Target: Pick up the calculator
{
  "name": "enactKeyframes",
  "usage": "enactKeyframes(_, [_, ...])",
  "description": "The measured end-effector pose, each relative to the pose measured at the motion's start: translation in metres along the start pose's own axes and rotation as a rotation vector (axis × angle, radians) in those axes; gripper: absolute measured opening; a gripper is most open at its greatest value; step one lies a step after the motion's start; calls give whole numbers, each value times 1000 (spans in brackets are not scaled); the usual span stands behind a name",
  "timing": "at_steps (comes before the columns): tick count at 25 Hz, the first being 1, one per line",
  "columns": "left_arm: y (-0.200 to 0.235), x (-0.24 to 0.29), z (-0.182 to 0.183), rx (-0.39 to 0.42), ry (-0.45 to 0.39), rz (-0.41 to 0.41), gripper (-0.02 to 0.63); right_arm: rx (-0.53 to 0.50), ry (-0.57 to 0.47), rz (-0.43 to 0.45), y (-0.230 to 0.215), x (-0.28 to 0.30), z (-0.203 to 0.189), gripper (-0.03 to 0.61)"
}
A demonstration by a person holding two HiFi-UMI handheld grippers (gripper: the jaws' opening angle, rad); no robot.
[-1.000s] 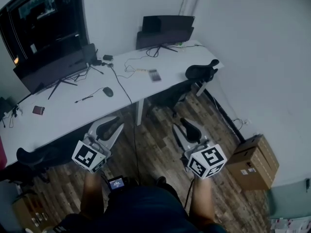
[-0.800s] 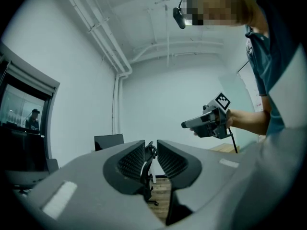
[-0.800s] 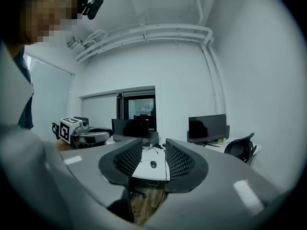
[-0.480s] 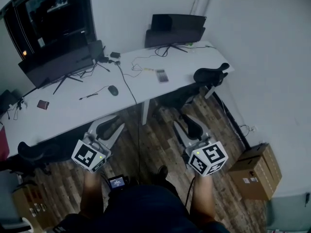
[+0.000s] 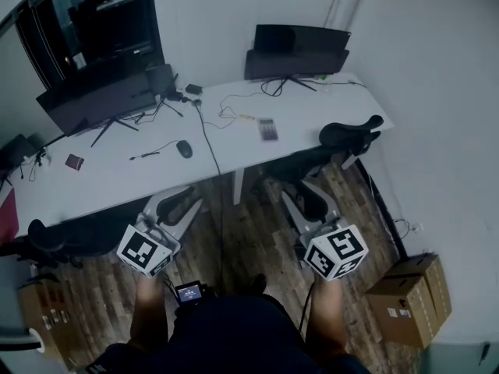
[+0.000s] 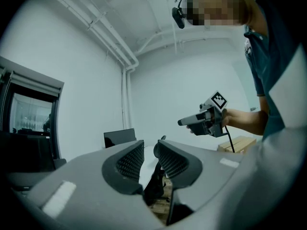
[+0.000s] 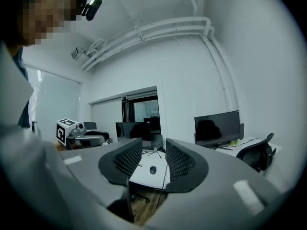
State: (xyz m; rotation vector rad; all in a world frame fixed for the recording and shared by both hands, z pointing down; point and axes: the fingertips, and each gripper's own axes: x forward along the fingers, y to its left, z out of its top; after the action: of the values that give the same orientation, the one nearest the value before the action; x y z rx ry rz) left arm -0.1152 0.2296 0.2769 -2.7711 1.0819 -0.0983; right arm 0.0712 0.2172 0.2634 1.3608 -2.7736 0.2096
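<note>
Barely begun: the calculator (image 5: 267, 129) lies untouched on the bench (image 5: 117, 179), well ahead of the left tongs (image 5: 176, 202), whose jaws have just widened, and the right tongs (image 5: 302, 196). Both are released and empty.

Ahead of our right gripper (image 5: 302, 193) stands the white tabletop (image 5: 117, 181). On it we see the calculator (image 5: 267, 129) straight ahead, a mouse (image 5: 184, 149) and a monitor (image 5: 93, 104) further left.

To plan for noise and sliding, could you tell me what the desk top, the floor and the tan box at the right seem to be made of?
Desk top: likely white laminate or painted board, smooth and matte; even colour, no grain.
Floor: wood or wood-look planks; streaked brown boards with seams.
Box: cardboard; plain tan with a white label.
</note>
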Motion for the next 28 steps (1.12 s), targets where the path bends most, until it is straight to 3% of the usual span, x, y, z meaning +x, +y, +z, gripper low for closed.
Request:
enactKeyframes(15, [8,83,0,14,54,114,89,28,3,116,-95,34,7,135])
enactKeyframes(28, [-11,158,0,31,75,74,89,73,-10,87,-168,18,2,135])
